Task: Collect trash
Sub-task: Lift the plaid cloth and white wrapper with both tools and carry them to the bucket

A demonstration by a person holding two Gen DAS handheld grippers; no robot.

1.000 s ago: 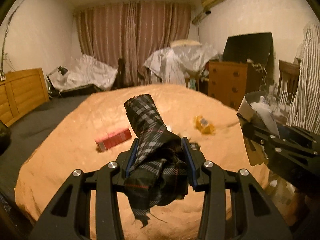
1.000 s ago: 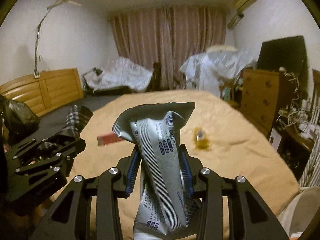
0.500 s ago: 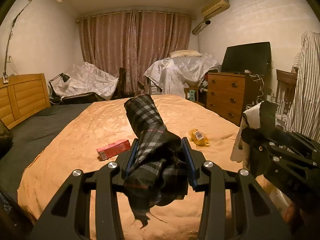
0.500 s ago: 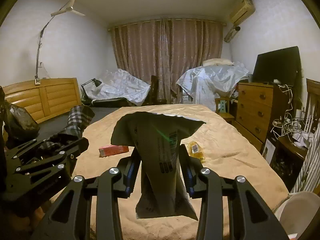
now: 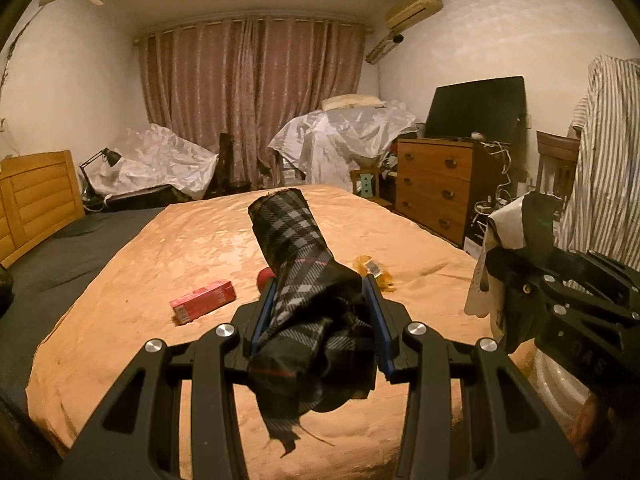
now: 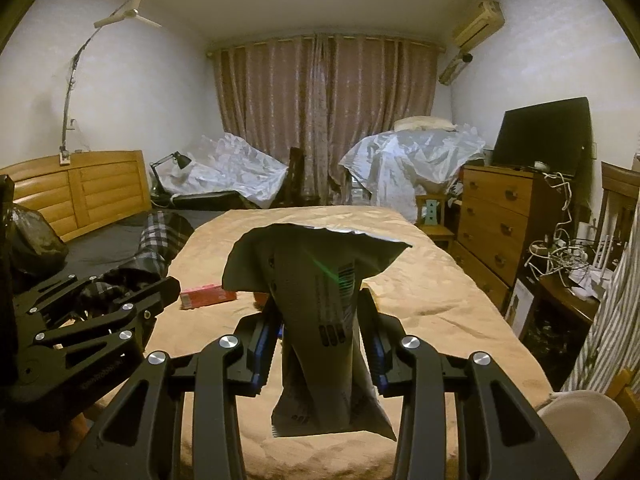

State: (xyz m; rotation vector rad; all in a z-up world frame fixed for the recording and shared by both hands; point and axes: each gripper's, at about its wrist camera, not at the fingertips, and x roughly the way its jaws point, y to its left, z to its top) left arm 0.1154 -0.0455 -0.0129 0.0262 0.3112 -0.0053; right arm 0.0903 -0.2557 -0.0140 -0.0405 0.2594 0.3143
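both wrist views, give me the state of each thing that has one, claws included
left claw: shut on plaid cloth
plaid cloth: bunched, held off the bed
right claw: shut on foil bag
foil bag: torn open on top, upright
red box: lying flat on bed
yellow wrapper: crumpled on bed
curtains: drawn shut
TV: off
dresser: drawers closed

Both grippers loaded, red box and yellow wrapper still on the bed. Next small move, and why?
Probably carry both loads to a bin, none in view. The left gripper is shut on the plaid cloth and the right gripper on the foil packet, so neither can take the red box or yellow wrapper.
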